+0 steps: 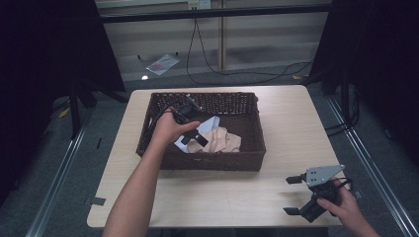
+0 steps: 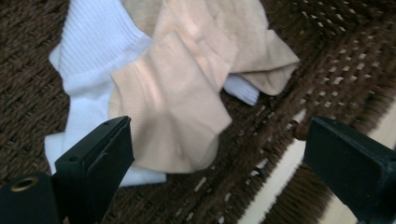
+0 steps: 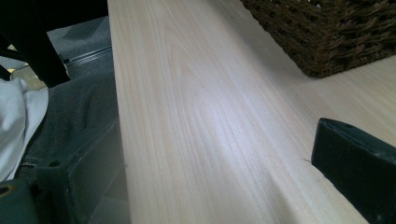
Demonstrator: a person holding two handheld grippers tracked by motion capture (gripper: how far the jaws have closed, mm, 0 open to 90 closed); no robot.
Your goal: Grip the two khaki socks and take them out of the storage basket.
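A brown wicker basket point(image 1: 212, 161) stands on the middle of the table. In it lie a beige sock point(image 1: 223, 140) and, partly under that, a white sock point(image 1: 210, 123). My left gripper point(image 1: 192, 138) is held down inside the basket, open, just over the socks. In the left gripper view its jaws stand wide apart around the beige sock point(image 2: 187, 93), which lies across the white sock point(image 2: 93, 51); nothing is held. My right gripper point(image 1: 288, 195) rests low over the table's front right corner, open and empty, with bare wood between its jaws point(image 3: 215, 154).
The basket's corner point(image 3: 327, 32) lies ahead of the right gripper. The light wooden table point(image 1: 286, 118) has free room right of and in front of the basket. Black cables point(image 1: 237, 74) and a plastic bag point(image 1: 163, 63) lie on the floor behind the table.
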